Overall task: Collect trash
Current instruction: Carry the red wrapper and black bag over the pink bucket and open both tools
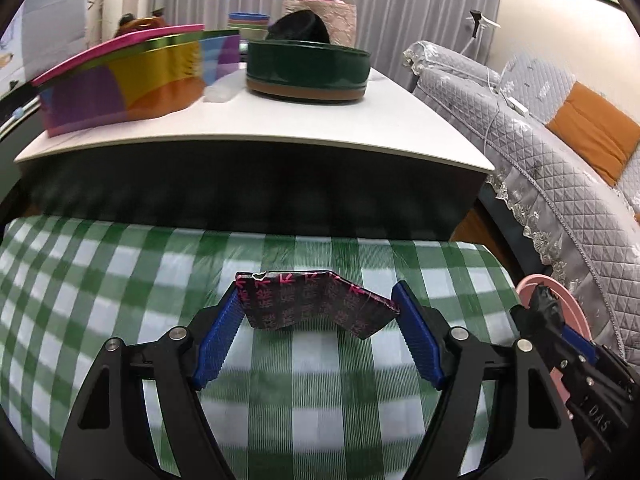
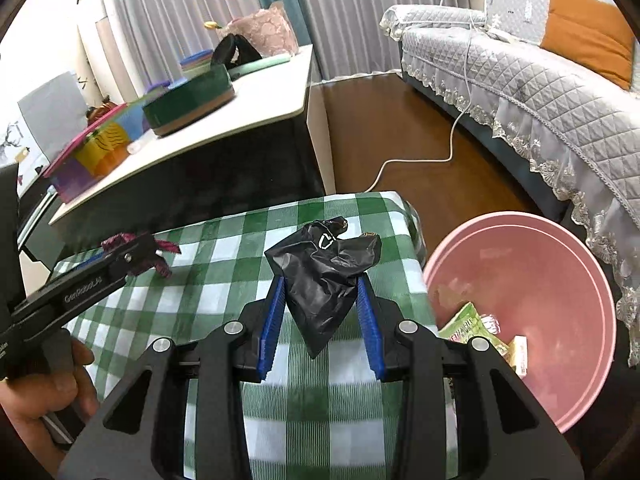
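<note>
floor: dark brown wood (image 2: 404,128) | back wall: grey curtains (image 2: 352,12) with teal strip | right: grey quilted sofa (image 2: 532,92), orange cushion (image 2: 588,36) | white cable (image 2: 448,152) across floor

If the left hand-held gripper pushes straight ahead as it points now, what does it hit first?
Probably the dark side of the white-topped table, just past the checkered cloth's far edge. The left hand-held gripper already holds the dark pink-printed wrapper; depth is uncertain.

The left gripper (image 1: 318,308) has its jaws closed across a crumpled wrapper. The right gripper (image 2: 322,300) pinches a black bag, and a bare hand (image 2: 44,392) grips the left handle.
</note>
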Available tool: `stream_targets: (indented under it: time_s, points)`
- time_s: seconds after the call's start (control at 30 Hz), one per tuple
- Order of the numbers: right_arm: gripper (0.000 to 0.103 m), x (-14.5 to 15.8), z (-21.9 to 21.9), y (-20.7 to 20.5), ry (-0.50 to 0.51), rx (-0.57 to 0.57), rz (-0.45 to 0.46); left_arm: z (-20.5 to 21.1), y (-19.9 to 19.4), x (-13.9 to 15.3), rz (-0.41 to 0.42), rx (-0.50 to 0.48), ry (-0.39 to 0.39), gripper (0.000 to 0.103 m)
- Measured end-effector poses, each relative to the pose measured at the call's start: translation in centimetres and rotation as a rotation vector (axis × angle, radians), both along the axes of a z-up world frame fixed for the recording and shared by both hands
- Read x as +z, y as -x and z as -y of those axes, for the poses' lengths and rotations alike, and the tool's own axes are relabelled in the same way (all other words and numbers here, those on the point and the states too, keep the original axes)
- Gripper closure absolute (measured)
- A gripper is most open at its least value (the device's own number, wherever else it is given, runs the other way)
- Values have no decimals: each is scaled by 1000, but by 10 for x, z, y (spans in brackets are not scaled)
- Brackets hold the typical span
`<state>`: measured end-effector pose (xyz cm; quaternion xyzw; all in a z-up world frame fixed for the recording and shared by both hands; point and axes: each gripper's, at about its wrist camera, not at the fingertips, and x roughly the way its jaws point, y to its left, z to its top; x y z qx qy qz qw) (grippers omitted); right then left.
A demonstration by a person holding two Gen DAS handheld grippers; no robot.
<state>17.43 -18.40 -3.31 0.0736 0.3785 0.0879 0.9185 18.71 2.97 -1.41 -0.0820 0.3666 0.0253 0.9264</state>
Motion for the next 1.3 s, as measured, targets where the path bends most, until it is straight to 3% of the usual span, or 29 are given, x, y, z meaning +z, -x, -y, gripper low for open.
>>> stream_targets:
  time_s: [0.47, 0.7, 1.3]
  points:
    - [67, 32, 23, 59, 11, 33, 67, 15, 82, 17, 50, 27, -1, 30]
    - [67, 47, 46, 80, 17, 28, 114, 31, 104, 19, 57, 9, -9, 30]
    - [67, 51, 116, 90, 9, -82, 141, 74, 106, 28, 90, -33, -30, 30]
